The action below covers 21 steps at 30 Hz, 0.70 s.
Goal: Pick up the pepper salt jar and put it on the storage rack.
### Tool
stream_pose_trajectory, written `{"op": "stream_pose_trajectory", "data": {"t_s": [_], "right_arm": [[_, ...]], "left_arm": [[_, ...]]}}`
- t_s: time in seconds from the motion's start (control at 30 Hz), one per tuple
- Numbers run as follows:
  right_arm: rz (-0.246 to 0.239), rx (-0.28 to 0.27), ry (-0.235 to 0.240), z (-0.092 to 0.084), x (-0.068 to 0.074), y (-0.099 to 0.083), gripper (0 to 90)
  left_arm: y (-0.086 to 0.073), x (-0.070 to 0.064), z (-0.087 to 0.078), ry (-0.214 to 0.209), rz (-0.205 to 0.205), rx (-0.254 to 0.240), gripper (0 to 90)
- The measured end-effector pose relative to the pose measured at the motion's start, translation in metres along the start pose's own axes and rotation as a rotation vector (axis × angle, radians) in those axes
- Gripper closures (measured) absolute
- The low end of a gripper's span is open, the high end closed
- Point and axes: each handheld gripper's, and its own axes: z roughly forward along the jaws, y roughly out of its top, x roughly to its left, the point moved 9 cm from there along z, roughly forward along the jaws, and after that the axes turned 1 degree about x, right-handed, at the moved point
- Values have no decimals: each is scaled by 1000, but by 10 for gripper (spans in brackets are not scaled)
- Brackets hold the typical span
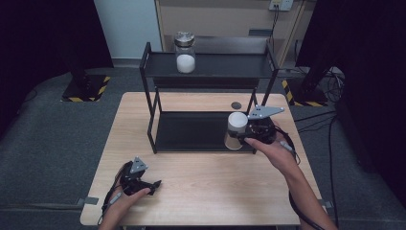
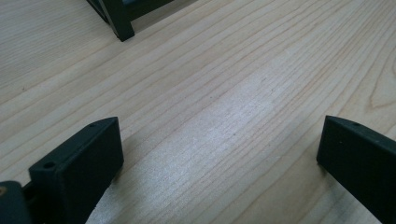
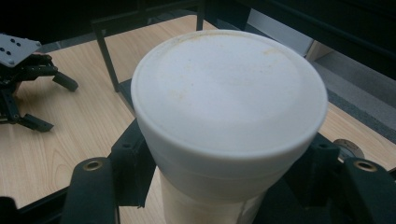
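Note:
A jar with a white lid [image 1: 237, 122] and a pale body is clamped just below its lid by my right gripper [image 1: 245, 137], over the right end of the black rack's lower shelf [image 1: 191, 132]. In the right gripper view the white lid [image 3: 229, 88] looms large, with a black jaw pressed against each side of the jar and my right gripper [image 3: 224, 186] shut on it. My left gripper [image 1: 152, 186] rests on the table at the front left, held by a hand. Its jaws stand wide apart over bare wood, so the left gripper [image 2: 219, 140] is open with nothing in it.
A glass jar with a silver lid and white contents [image 1: 185, 53] stands on the rack's top shelf [image 1: 225, 67]. A small dark disc [image 1: 236, 105] lies on the wooden table [image 1: 206, 187] behind the rack. Cables trail off the table's right edge.

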Motion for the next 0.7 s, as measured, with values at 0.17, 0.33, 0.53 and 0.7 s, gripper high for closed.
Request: {"op": "stream_pose_trajectory", "data": {"t_s": [0.17,0.33,0.53,0.7], "right_arm": [[-5,8,3,-2,-1,7,353],[-10,8,13,-4,-2,14,353],[-7,5,16,-9,-4,23,353],[-8,4,17,-13,-6,29,353]], "left_arm": [[0,0,0,0,0,0,0],[0,0,0,0,0,0,0],[0,0,0,0,0,0,0],[0,0,0,0,0,0,0]]}}
